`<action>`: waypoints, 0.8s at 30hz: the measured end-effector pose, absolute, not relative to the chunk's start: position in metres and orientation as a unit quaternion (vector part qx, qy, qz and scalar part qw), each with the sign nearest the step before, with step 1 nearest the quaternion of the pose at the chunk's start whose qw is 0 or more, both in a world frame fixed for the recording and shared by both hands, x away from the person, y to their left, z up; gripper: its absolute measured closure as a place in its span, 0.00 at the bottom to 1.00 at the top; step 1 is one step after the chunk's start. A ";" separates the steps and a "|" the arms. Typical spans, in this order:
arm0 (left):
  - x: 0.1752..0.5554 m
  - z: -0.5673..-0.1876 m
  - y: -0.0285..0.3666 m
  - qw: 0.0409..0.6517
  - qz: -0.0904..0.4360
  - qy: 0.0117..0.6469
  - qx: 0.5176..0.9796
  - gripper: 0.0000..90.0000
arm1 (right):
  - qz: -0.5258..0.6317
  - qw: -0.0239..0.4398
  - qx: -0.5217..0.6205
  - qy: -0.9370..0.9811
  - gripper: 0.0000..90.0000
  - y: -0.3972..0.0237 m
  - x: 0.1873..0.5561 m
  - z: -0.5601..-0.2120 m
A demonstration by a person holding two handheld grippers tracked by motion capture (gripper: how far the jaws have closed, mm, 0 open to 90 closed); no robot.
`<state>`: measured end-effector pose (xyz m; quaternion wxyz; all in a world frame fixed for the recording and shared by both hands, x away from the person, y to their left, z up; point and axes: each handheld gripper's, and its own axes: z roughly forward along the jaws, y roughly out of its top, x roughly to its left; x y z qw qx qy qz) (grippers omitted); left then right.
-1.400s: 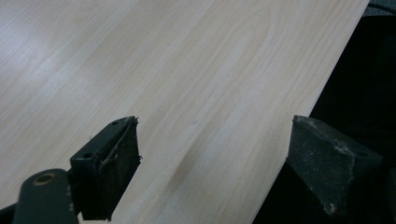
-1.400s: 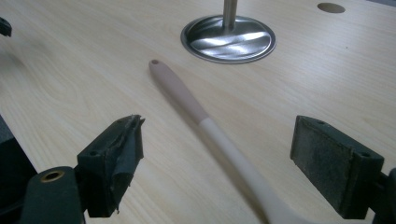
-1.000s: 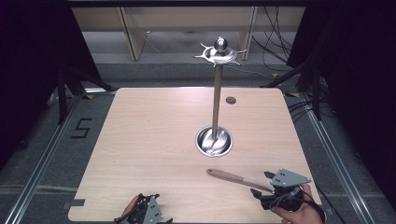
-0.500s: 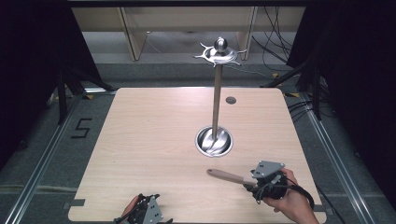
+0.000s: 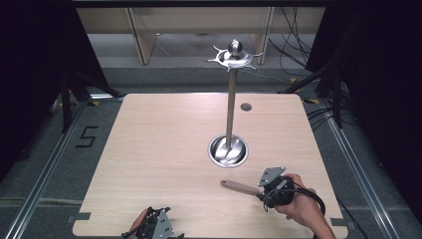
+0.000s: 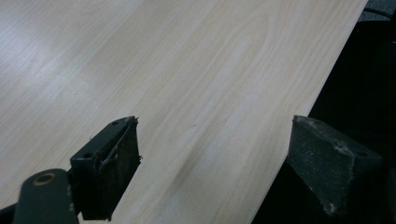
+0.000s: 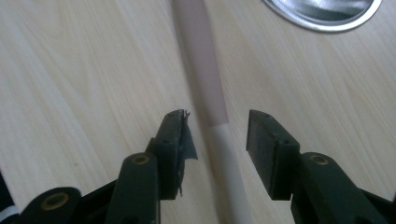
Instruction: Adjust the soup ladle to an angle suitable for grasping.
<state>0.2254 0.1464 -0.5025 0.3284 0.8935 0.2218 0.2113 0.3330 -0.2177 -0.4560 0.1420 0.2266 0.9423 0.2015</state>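
Note:
A utensil [image 5: 238, 187] with a pinkish handle lies flat on the wooden table [image 5: 159, 149], in front of the metal stand's round base [image 5: 228, 150]. My right gripper [image 5: 267, 191] is at the handle's right end, held by a hand. In the right gripper view the right gripper [image 7: 217, 126] is open, and the utensil handle [image 7: 205, 84] runs up between the jaws without either pad touching it. My left gripper [image 5: 154, 226] is at the table's front edge. In its own view the left gripper [image 6: 215, 135] is open, with only the tabletop between its jaws.
A tall metal pole [image 5: 230, 109] rises from the base to a crown of hooks [image 5: 234, 56] with a ball on top. A small dark hole [image 5: 246, 106] marks the table's far side. Dark floor and cables [image 5: 298, 45] surround the table.
My right gripper has moved left along the table and now straddles the utensil's handle. The utensil and the left gripper have stayed where they were.

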 end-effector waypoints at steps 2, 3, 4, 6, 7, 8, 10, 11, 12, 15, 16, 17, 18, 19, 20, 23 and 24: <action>0.226 -0.503 0.146 0.328 0.213 0.222 0.893 0.18 | 0.192 0.133 0.239 0.943 0.68 -0.217 0.334 -0.457; 0.226 -0.502 0.147 0.328 0.212 0.222 0.893 0.18 | 0.188 0.123 0.235 0.946 0.69 -0.217 0.335 -0.458; 0.226 -0.503 0.146 0.329 0.212 0.222 0.893 0.18 | 0.186 0.120 0.232 0.947 0.69 -0.217 0.336 -0.459; 0.226 -0.503 0.146 0.328 0.213 0.221 0.893 0.18 | 0.180 0.110 0.219 0.953 0.71 -0.216 0.340 -0.461; 0.226 -0.502 0.147 0.327 0.216 0.222 0.893 0.18 | 0.176 0.113 0.234 0.949 0.72 -0.215 0.338 -0.462; 0.225 -0.502 0.147 0.326 0.217 0.223 0.893 0.18 | 0.175 0.118 0.222 0.952 0.73 -0.214 0.341 -0.463; 0.225 -0.502 0.147 0.325 0.220 0.222 0.893 0.18 | 0.167 0.115 0.225 0.953 0.74 -0.213 0.341 -0.463; 0.225 -0.502 0.147 0.326 0.218 0.222 0.893 0.18 | 0.167 0.114 0.218 0.955 0.75 -0.212 0.343 -0.463; 0.225 -0.502 0.147 0.326 0.218 0.222 0.893 0.18 | 0.163 0.112 0.222 0.955 0.75 -0.211 0.343 -0.463; 0.225 -0.501 0.147 0.326 0.219 0.221 0.893 0.18 | 0.159 0.109 0.219 0.956 0.75 -0.210 0.346 -0.465; 0.225 -0.501 0.147 0.326 0.219 0.222 0.892 0.18 | 0.159 0.111 0.209 0.959 0.75 -0.209 0.349 -0.466; 0.225 -0.501 0.147 0.326 0.219 0.222 0.892 0.18 | 0.155 0.109 0.220 0.957 0.76 -0.209 0.348 -0.466; 0.225 -0.501 0.147 0.326 0.219 0.222 0.892 0.18 | 0.154 0.110 0.220 0.957 0.76 -0.209 0.348 -0.466; 0.225 -0.501 0.147 0.326 0.219 0.222 0.893 0.18 | 0.151 0.107 0.220 0.958 0.76 -0.209 0.349 -0.467; 0.225 -0.501 0.147 0.326 0.220 0.221 0.893 0.18 | 0.150 0.105 0.220 0.958 0.77 -0.209 0.349 -0.467; 0.225 -0.502 0.147 0.325 0.219 0.222 0.893 0.18 | 0.150 0.104 0.210 0.961 0.78 -0.208 0.352 -0.468; 0.225 -0.502 0.147 0.327 0.215 0.222 0.893 0.18 | 0.148 0.102 0.220 0.959 0.78 -0.208 0.351 -0.467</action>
